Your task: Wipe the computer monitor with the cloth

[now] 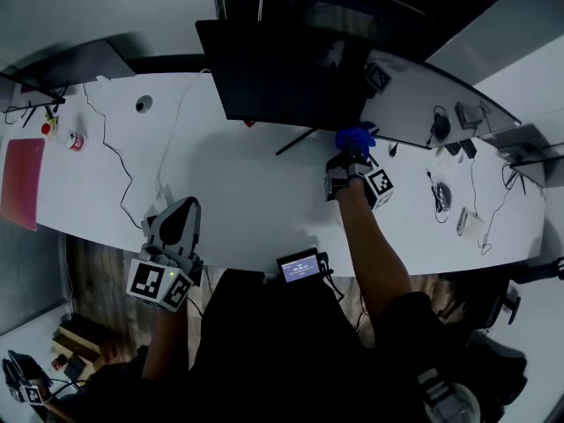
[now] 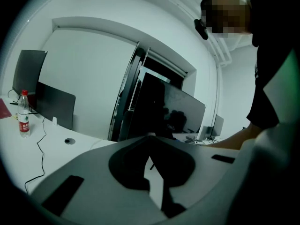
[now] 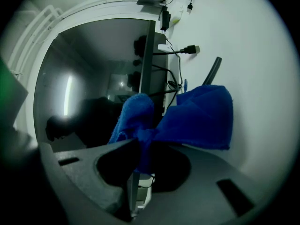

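Right gripper point(image 3: 138, 146) pinching cloth point(image 3: 201, 116) at monitor point(image 1: 282, 73) edge; left gripper point(image 2: 149, 137) closed, empty
Risk: bunched cloth slips, bare jaws scrape monitor

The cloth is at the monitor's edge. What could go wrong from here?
The cloth is pinched by one bunched fold in the right tool, so it may slip out while rubbing. The tool's hard tips sit near the monitor and might scrape it. Loose cables beside the screen could snag.
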